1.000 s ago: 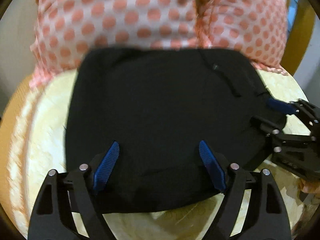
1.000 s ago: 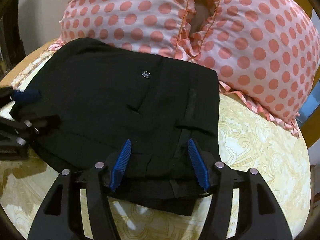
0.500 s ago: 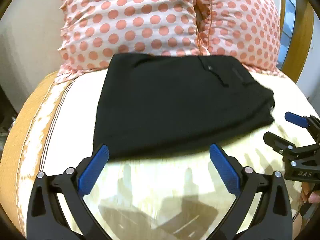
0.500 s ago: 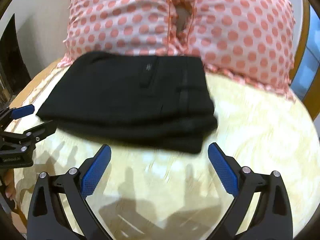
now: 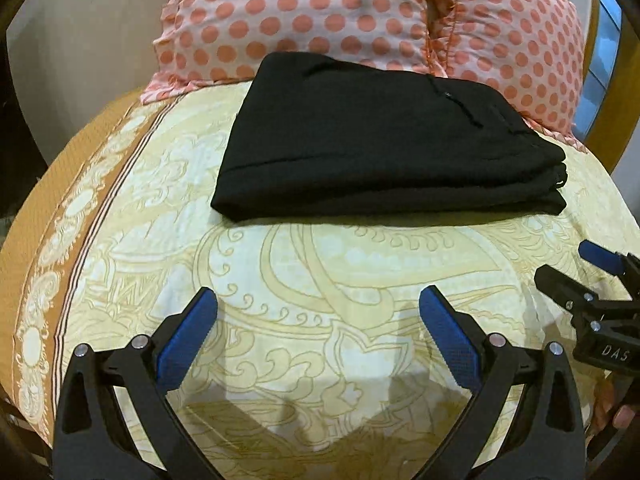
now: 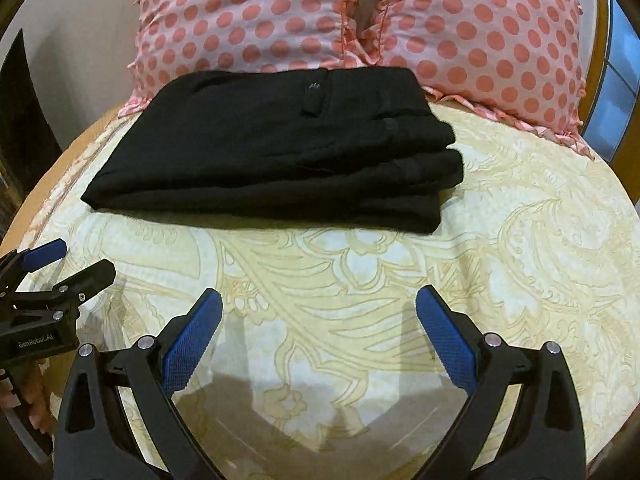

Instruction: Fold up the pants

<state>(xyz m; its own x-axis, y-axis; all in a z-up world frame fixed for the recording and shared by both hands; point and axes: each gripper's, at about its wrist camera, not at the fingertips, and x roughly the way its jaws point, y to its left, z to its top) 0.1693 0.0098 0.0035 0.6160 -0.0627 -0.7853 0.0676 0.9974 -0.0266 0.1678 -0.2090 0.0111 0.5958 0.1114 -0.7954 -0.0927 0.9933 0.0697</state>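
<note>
Left wrist view, left claw (image 5: pixel 318 308) and right claw (image 6: pixel 318 306) gaping empty, folded pants (image 5: pixel 384 148) well apart, bare bedsheet (image 5: pixel 320 264) between.

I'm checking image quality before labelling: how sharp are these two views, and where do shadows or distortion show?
Left wrist view: sharp pants, fisheye bows the bedsheet, gripper shadows fall beneath the left gripper. Right wrist view: equally sharp, dark vignette corners, shadows under the right gripper, pillows evenly lit.

I can read two bits of writing. White letters "DAS" sit on the black body of the right gripper (image 5: pixel 600 276). The words "GenRobot.AI" sit on the black body of the left gripper (image 6: pixel 68 262). I see no other words.
</note>
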